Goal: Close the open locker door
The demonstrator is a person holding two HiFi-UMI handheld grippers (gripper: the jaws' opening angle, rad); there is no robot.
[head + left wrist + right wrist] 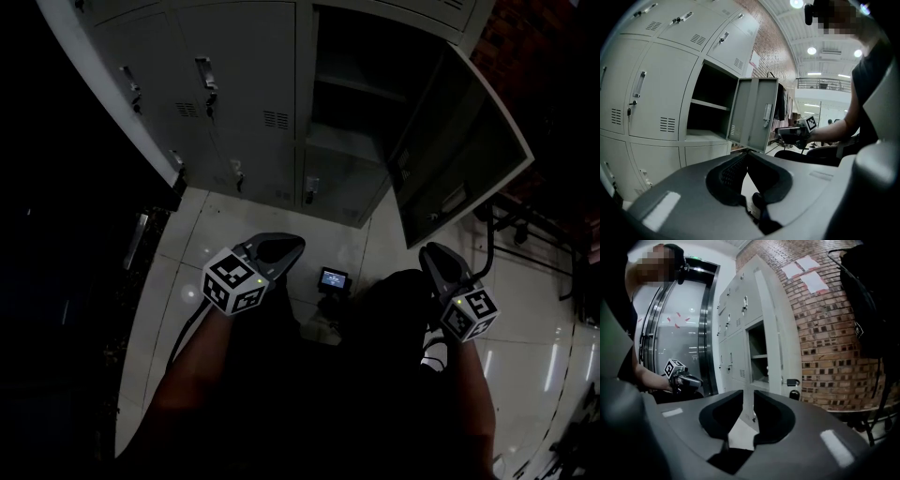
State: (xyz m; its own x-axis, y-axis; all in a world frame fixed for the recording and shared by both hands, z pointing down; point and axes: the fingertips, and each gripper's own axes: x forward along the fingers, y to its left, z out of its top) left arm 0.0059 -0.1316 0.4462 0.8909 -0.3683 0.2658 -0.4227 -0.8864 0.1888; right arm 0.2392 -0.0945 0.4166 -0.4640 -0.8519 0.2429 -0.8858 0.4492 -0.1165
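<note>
Locker door (457, 155) hangs wide open at the upper right of the head view, grey inner face and pale latch plate turned to the camera, hinged at the right side of its compartment (330, 47). The compartment is dark, with one shelf (349, 86) across it; whatever else it holds cannot be made out. Neighbouring lockers (234, 103) at upper left are shut. Below, the left gripper (747, 153) has its jaws together and empty; the right gripper (749, 393) shows a narrow gap, empty, well apart from the door.
</note>
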